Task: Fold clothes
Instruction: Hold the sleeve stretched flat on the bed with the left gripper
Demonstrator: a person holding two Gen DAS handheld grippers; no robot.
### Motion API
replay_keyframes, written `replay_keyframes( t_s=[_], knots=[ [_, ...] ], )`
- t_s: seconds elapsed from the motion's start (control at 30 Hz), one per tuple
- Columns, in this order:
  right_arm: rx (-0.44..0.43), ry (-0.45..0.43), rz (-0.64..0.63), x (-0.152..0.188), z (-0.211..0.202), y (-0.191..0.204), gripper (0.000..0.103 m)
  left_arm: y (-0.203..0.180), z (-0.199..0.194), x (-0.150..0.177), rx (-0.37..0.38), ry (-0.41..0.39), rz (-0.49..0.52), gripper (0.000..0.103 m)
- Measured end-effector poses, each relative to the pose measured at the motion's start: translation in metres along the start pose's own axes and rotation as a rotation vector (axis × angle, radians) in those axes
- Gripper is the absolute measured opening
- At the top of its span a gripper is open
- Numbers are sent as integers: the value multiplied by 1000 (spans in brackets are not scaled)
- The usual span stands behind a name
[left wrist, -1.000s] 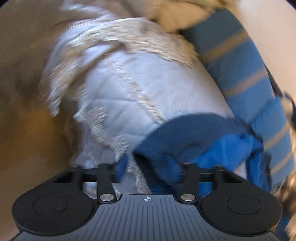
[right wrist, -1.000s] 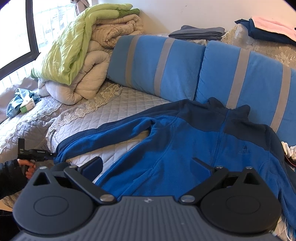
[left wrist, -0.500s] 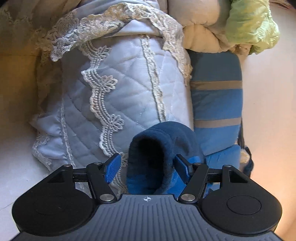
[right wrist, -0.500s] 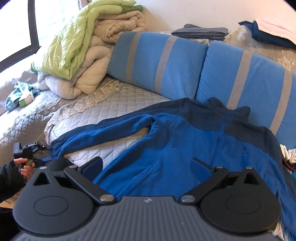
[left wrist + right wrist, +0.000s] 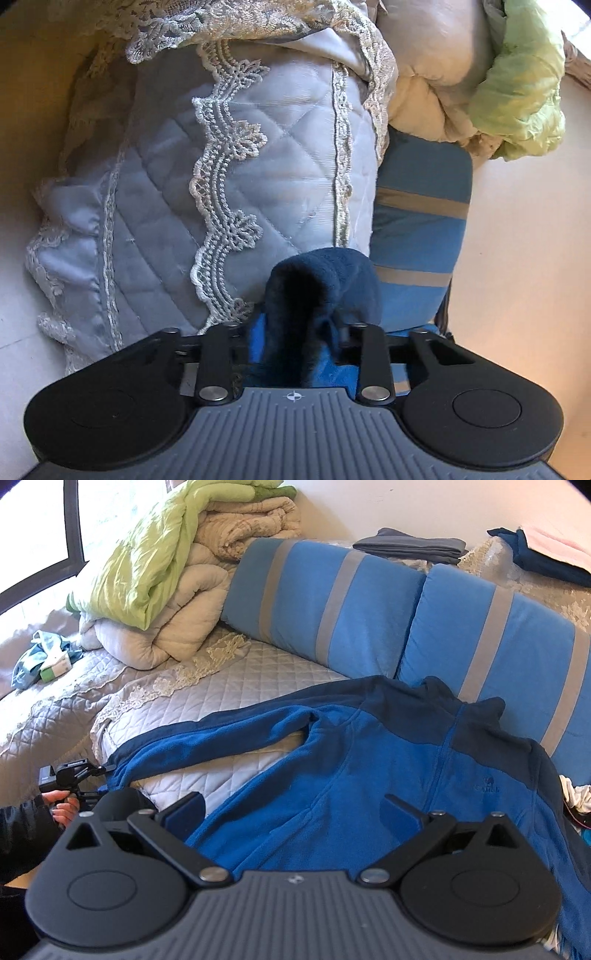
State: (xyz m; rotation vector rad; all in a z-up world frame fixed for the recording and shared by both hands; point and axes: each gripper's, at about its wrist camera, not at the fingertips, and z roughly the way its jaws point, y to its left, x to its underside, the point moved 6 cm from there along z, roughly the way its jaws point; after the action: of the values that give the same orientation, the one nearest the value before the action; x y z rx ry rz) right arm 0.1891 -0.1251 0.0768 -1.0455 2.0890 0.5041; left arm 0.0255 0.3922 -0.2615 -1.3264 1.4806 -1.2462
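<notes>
Fleece jacket [image 5: 369, 768], blue with darker navy shoulders, lies spread front-up on the quilted grey cover [image 5: 251, 686] of a bed, its collar toward two blue striped cushions [image 5: 369, 605] that lean against the wall. One sleeve stretches out to the left across the cover, ending at the edge of the bed.

At that sleeve's end, the left gripper [image 5: 299, 332] has just been closing, and the navy cuff [image 5: 325, 280] is bunched between its jaws, pinched there; the cuff rises as a rounded fold straight ahead of the gripper, over the lace-trimmed edge of the cover. In the right wrist view the same gripper [image 5: 88, 775] shows small at the far left, held by a hand [image 5: 62, 805] in a dark sleeve, right at the sleeve tip.

The right gripper [image 5: 295, 805] hovers over the jacket's lower body with its jaws spread wide and nothing between them; the fabric lies beneath and ahead of it, and whether the fingers touch it I cannot tell.

A pile of folded quilts [image 5: 177, 590], green on top, sits beside the left cushion.
</notes>
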Motion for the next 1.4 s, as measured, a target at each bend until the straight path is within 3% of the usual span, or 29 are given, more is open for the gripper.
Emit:
replay_keyframes(
  t_s=[0.13, 0.33, 0.77, 1.03, 1.4],
  knots=[
    [6, -1, -2, 2, 0, 0, 103, -12, -8, 0, -39, 15, 31, 14],
    [2, 0, 23, 5, 1, -6, 103, -59, -17, 0, -154, 46, 207, 12],
    [-18, -11, 107, 12, 4, -14, 103, -220, -10, -20, -292, 96, 684, 12],
    [-35, 11, 114, 23, 9, -14, 103, -277, 5, -49, -369, 71, 818, 12],
    [-24, 45, 136, 31, 26, -23, 103, -321, 49, -105, -508, 26, 933, 12]
  ],
)
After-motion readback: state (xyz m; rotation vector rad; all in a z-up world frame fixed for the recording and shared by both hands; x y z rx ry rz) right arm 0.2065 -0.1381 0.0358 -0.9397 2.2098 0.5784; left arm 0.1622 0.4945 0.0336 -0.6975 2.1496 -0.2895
